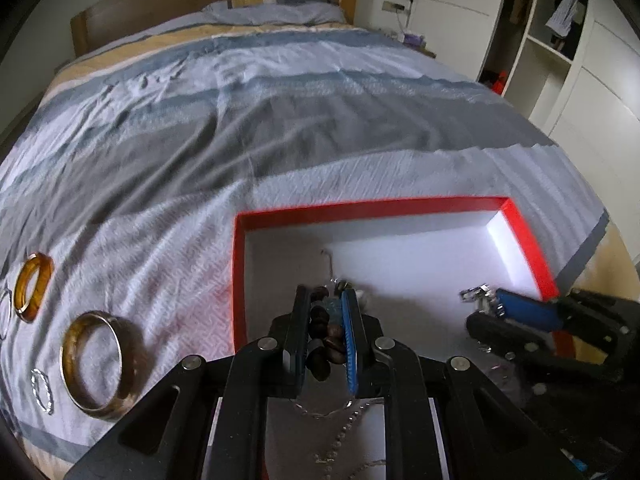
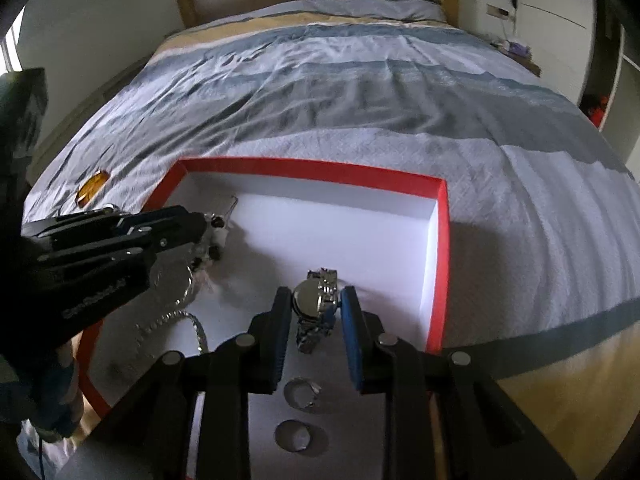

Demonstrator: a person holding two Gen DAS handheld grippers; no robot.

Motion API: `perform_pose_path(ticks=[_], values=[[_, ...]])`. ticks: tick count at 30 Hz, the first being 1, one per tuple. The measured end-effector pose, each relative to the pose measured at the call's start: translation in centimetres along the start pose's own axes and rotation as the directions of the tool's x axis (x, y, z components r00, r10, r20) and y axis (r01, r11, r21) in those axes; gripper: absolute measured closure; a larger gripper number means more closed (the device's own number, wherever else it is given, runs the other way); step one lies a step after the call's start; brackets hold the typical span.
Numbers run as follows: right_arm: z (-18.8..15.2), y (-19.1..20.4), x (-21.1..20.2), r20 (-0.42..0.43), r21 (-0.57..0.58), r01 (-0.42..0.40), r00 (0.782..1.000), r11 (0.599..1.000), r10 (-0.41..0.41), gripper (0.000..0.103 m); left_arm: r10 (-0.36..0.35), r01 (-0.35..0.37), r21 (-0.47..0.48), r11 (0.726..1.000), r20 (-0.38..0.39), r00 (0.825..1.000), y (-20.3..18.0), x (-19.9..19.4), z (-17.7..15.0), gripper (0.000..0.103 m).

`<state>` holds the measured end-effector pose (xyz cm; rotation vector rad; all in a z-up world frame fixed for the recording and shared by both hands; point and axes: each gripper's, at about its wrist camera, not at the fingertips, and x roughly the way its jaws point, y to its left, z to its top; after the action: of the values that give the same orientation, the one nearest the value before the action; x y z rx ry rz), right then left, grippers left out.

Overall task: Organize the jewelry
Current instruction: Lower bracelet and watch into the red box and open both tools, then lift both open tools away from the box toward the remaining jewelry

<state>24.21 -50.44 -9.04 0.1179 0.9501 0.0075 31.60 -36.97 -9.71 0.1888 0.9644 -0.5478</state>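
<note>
On a bed (image 1: 280, 120) with a striped grey, white and tan cover lies a shallow red cardboard box with a white inside (image 1: 528, 240), and both claws are over it. The left claw (image 1: 326, 320) is pinching a bracelet of dark brown beads (image 1: 326, 340), which hangs between its black and blue pads above the left part of the box. The right claw (image 2: 316, 316) is pinching a silver metal wristwatch with a link band (image 2: 316, 304) near the middle of the box; the watch stands on its edge between the blue pads, and its lower end seems to touch the white floor, though the view is not clear enough to be sure. Inside the box, a silver chain necklace (image 2: 192, 320) lies near the left wall, and two small silver rings (image 2: 302, 394) lie close to the near side. Outside the box, on the cover at the left, lie an amber translucent bangle (image 1: 34, 286), a wider brownish bangle with a pale metal rim (image 1: 100, 364) and a small twisted silver ring (image 1: 42, 390), all well apart from the box.
</note>
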Motion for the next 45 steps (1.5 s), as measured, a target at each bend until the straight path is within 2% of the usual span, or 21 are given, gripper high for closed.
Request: perform_pose_path(ticks=[6, 11, 13, 15, 18, 25, 35, 45], values=[[-0.2, 1.0, 0.4, -0.017, -0.108, 0.040, 0.999, 0.993, -0.042, 0.079, 0.012, -0.013, -0.031, 0.999, -0.020, 1.000, 0.5, 0.6, -0.2, 0.087], [-0.2, 0.8, 0.1, -0.014, -0.105, 0.039, 0.999, 0.994, -0.041, 0.078, -0.002, 0.001, -0.047, 0.999, -0.017, 1.000, 0.6, 0.4, -0.1, 0.083], [-0.2, 0.6, -0.3, -0.011, -0.095, 0.047, 0.999, 0.994, -0.048, 0.070, -0.011, 0.010, -0.051, 0.999, -0.010, 1.000, 0.5, 0.0, -0.2, 0.073], [-0.3, 0.5, -0.8, -0.006, -0.084, 0.057, 0.998, 0.995, -0.057, 0.070, -0.004, 0.004, -0.050, 0.999, 0.002, 1.000, 0.3, -0.5, -0.2, 0.063], [-0.4, 0.2, -2.1, 0.009, -0.065, 0.064, 0.998, 0.996, -0.064, 0.070, -0.014, 0.015, -0.055, 0.998, 0.013, 1.000, 0.3, -1.7, -0.3, 0.063], [-1.5, 0.9, -6.7, 0.047, -0.031, 0.070, 0.997, 0.997, -0.068, 0.070, -0.013, 0.017, -0.068, 0.998, 0.062, 0.998, 0.3, -6.6, -1.9, 0.062], [-4.8, 3.9, -13.7, 0.104, 0.020, 0.051, 0.993, 0.998, -0.053, 0.070, 0.038, -0.029, -0.068, 0.997, 0.141, 0.989, 0.0, -15.2, -6.8, 0.056], [-8.4, 9.0, -19.7, 0.165, 0.017, 0.012, 0.986, 1.000, -0.015, 0.070, 0.117, -0.106, -0.061, 0.992, 0.233, 0.965, 0.3, -23.3, -13.0, 0.051]])
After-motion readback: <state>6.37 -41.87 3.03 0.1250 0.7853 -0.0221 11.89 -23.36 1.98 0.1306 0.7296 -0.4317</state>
